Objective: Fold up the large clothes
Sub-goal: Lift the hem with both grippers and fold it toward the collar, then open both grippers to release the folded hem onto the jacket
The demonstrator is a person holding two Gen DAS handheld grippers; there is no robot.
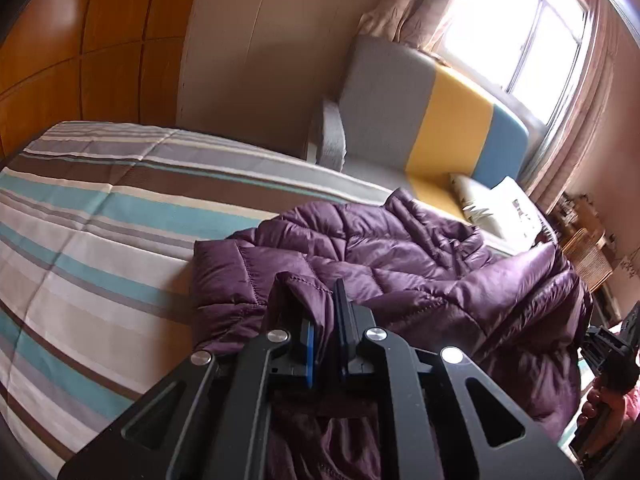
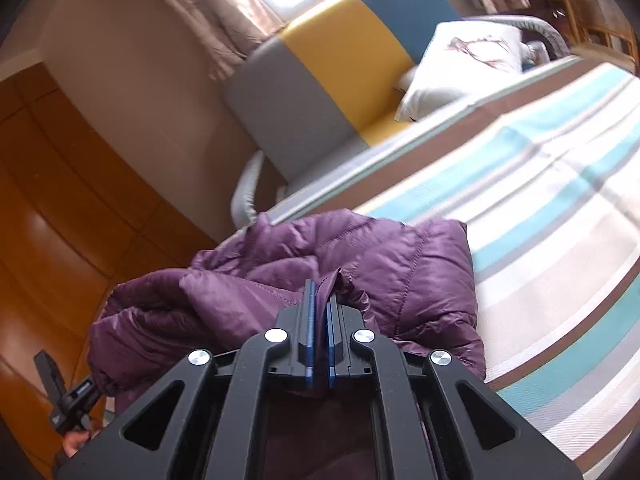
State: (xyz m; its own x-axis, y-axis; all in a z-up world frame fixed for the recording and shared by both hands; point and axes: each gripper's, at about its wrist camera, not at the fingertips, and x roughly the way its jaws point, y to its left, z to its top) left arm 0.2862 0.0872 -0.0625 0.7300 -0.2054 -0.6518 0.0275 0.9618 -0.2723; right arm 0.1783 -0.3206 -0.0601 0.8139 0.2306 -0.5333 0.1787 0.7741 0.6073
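Observation:
A purple quilted puffer jacket [image 1: 400, 248] lies bunched on the striped bed cover [image 1: 100, 220]. My left gripper [image 1: 320, 300] is shut on a stitched edge of the jacket, with fabric pinched between its blue pads. My right gripper [image 2: 320, 292] is shut on another edge of the same jacket [image 2: 360, 256], fabric folded over its right finger. Each gripper's handle shows at the edge of the other's view: the right one in the left wrist view [image 1: 612, 352] and the left one in the right wrist view [image 2: 68, 396].
A grey, yellow and blue sofa [image 1: 424, 116] with white cushions [image 1: 496, 208] stands beyond the bed, under a bright window [image 1: 516, 28]. An orange wooden wardrobe [image 1: 80, 40] fills the left wall. Striped bed cover [image 2: 560, 208] stretches away beside the jacket.

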